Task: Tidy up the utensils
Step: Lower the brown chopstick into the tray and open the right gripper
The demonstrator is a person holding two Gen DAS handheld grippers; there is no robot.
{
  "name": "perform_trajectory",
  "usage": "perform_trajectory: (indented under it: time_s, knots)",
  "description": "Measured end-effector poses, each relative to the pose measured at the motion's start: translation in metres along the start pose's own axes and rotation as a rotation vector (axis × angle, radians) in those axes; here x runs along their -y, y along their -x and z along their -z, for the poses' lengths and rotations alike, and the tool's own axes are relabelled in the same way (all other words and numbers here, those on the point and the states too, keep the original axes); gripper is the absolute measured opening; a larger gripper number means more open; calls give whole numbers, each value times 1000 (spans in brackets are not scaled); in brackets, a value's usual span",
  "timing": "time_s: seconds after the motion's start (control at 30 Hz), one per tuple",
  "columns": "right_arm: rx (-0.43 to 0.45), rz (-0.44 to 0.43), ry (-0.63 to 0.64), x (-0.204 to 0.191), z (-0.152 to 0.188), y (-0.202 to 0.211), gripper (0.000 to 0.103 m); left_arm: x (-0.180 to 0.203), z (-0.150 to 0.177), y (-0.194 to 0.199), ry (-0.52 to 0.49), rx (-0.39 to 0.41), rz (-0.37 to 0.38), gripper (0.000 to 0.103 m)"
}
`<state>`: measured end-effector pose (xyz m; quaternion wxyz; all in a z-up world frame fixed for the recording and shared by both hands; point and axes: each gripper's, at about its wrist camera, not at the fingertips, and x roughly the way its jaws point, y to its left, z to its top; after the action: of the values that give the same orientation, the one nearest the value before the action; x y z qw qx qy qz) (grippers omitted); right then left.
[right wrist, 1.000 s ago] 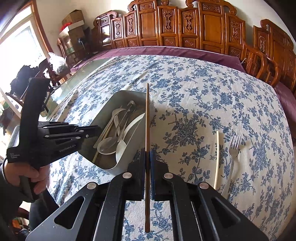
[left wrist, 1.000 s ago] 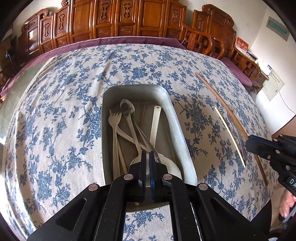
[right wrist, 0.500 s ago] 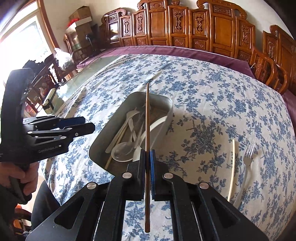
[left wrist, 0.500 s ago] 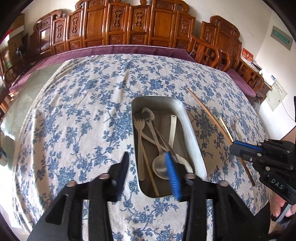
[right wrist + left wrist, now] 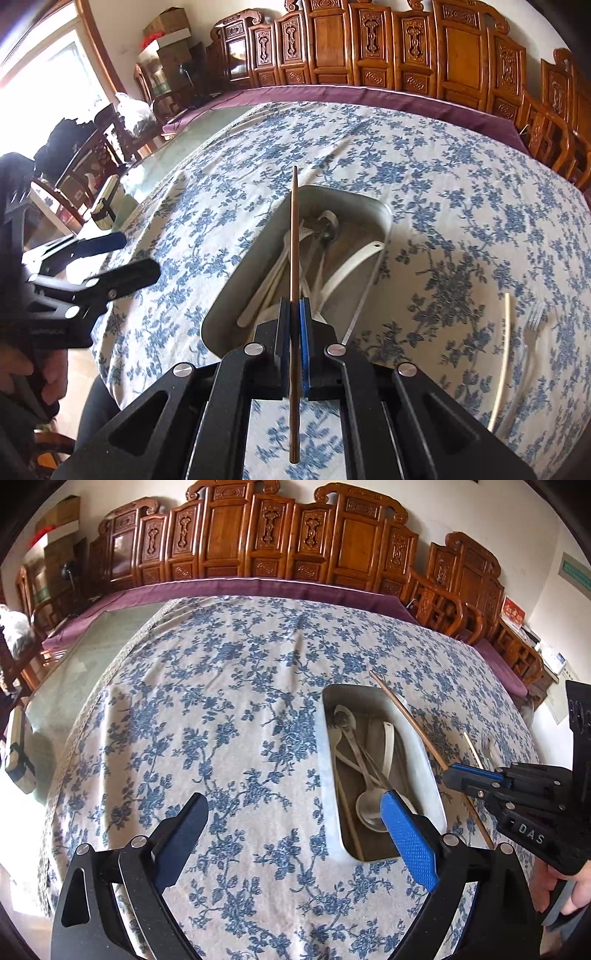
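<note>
One long brown wooden chopstick (image 5: 293, 236) is pinched in your right hand-held gripper (image 5: 294, 314), its length running along the grey metal tray (image 5: 384, 218) just beneath, while your left hand-held gripper (image 5: 291, 834) hangs spread beside that tray.

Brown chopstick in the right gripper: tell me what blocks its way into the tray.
Nothing visible does. The right gripper holds the chopstick over the open tray, which has no lid. The left gripper is open and off to the tray's side. Spoons already lie inside, so it would land on them.
</note>
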<state>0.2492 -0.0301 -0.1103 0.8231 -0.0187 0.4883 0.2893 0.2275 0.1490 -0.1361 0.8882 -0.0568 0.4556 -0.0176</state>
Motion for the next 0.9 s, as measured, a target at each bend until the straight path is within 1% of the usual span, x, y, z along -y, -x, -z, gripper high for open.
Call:
perform_trajectory:
  time_s: [0.27, 0.6, 0.77, 0.9]
  knots:
    - [-17, -25, -68, -1, -11, -29, 6, -15, 4, 3, 21, 0, -11, 91]
    - [-78, 5, -131, 11, -9, -60, 6, -19, 0, 8, 27, 17, -9, 91]
    - [-97, -6, -150, 11, -7, -70, 6, -19, -1, 9, 29, 20, -4, 91]
    - [-90, -21, -143, 7, -10, -70, 6, -19, -1, 9, 28, 20, -3, 91]
